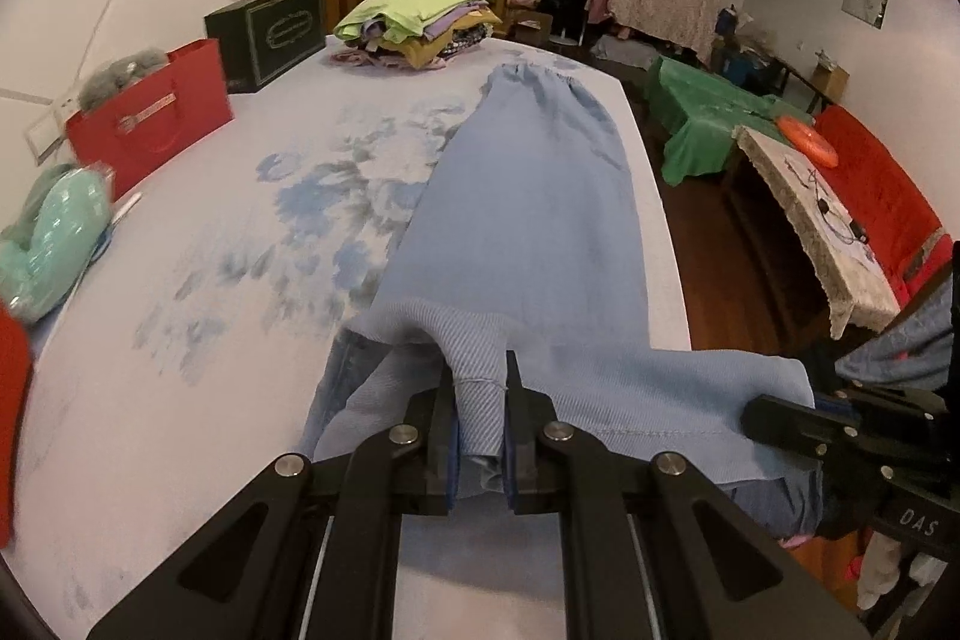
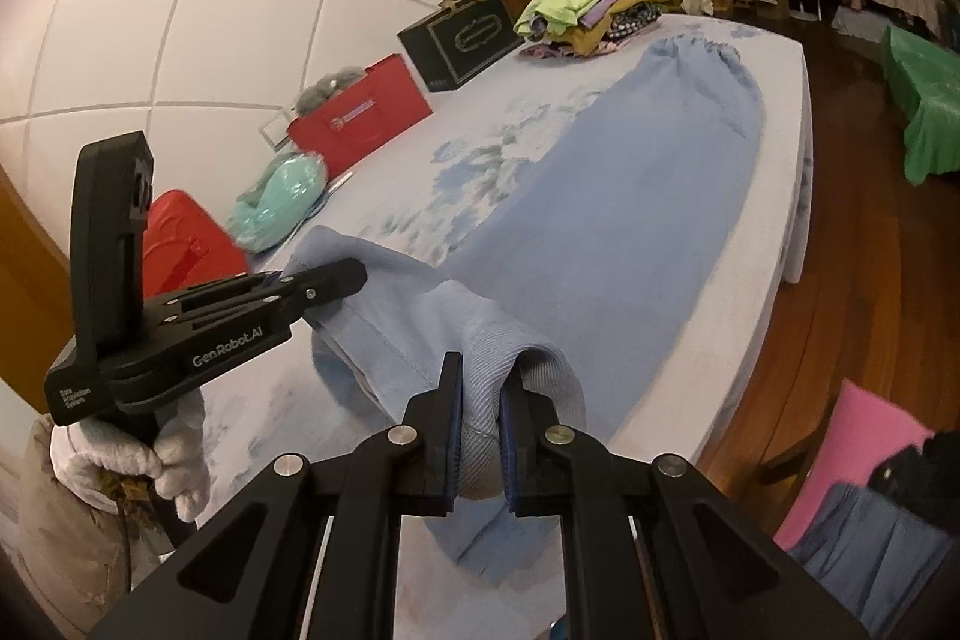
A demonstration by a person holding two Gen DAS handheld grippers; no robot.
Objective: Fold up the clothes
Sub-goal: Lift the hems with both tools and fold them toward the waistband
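A light blue garment (image 1: 528,196) with a gathered elastic end lies lengthwise along the right side of the bed, stretching away from me. My left gripper (image 1: 479,370) is shut on its near hem, a fold of blue cloth pinched between the pads. My right gripper (image 2: 485,370) is shut on the same hem a little further right, lifting a bunch of fabric (image 2: 528,340). In the right wrist view the left gripper (image 2: 324,283) shows from the side, clamped on the hem's left corner and held by a white-gloved hand (image 2: 132,454).
A pile of folded clothes (image 1: 420,19) sits at the bed's far end. Along the left edge stand a black box (image 1: 270,34), a red bag (image 1: 150,118) and a mint green packet (image 1: 48,244). Wooden floor and a green-covered table (image 1: 702,112) lie to the right.
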